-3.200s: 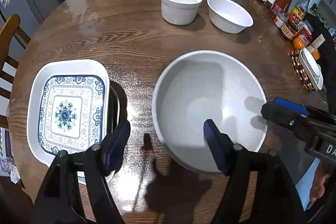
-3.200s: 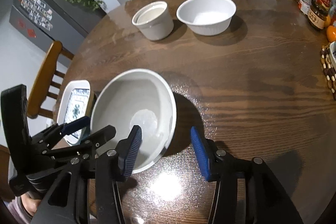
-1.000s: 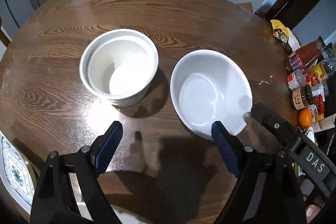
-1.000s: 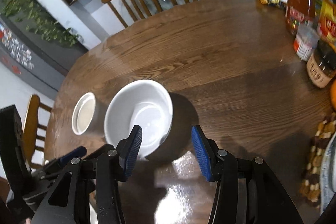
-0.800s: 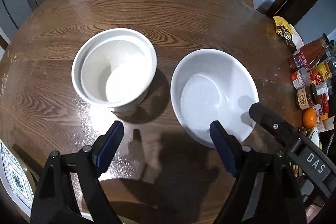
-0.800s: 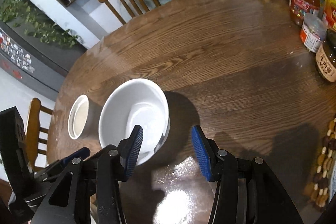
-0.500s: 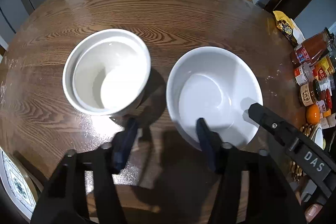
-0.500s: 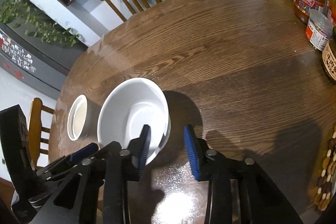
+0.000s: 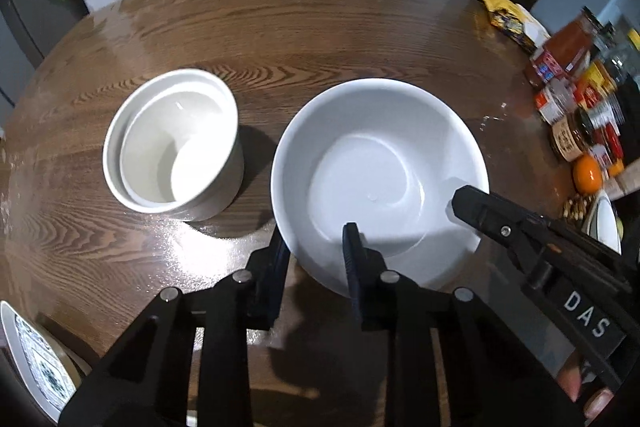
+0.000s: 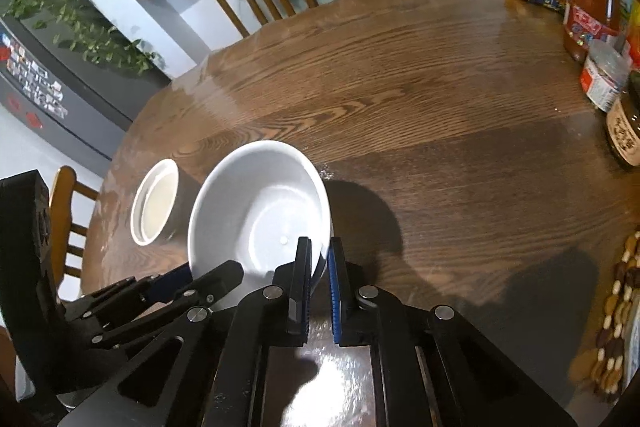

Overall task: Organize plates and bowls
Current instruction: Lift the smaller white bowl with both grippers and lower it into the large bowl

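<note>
The room is lit softly from above. The wooden table (image 9: 320, 27) shines with white glare near the bottom middle of the right wrist view and at the lower left of the left wrist view. The white bowl (image 10: 260, 211) throws a dark round shadow to its right. The smaller white cup (image 9: 172, 143) casts a shadow to its right too. Both pictures bend at the edges, and the corners go black. The bottles (image 9: 576, 67) at the right edge of the left wrist view look blurry, so their labels are maybe too smeared to read. The middle of each picture is sharp.
</note>
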Tool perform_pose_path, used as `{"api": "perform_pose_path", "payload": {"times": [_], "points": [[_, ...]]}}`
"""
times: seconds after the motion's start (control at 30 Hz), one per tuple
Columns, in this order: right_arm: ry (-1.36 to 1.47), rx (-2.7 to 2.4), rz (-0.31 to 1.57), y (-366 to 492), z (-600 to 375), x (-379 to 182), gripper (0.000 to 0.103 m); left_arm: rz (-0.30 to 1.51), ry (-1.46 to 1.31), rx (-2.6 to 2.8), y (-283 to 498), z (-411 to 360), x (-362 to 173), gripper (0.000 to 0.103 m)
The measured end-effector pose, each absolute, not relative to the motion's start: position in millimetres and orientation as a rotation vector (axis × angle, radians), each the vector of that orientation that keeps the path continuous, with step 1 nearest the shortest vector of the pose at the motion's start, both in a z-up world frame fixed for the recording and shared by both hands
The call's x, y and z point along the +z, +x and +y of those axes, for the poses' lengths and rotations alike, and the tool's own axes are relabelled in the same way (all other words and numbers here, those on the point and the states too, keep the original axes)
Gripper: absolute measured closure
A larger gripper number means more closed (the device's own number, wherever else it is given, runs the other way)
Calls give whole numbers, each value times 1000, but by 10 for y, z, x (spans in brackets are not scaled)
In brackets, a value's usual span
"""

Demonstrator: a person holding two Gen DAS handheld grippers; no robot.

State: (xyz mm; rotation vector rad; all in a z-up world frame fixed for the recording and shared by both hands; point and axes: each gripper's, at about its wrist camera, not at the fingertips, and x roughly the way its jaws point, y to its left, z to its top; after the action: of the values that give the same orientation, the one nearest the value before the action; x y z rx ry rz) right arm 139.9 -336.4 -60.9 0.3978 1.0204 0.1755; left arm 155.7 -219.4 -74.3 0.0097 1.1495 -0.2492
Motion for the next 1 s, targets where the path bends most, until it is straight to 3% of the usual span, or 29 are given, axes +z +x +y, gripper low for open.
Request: {"api": "perform_pose_path", "payload": {"times": [0.5,1.0], "points": [[414,147,900,700,-3362,-86,94,970,122,-361,832,-2156,-218,80],[392,183,869,230,-3035,104,94,930,97,-369,328,-1760,-10,80]]}}
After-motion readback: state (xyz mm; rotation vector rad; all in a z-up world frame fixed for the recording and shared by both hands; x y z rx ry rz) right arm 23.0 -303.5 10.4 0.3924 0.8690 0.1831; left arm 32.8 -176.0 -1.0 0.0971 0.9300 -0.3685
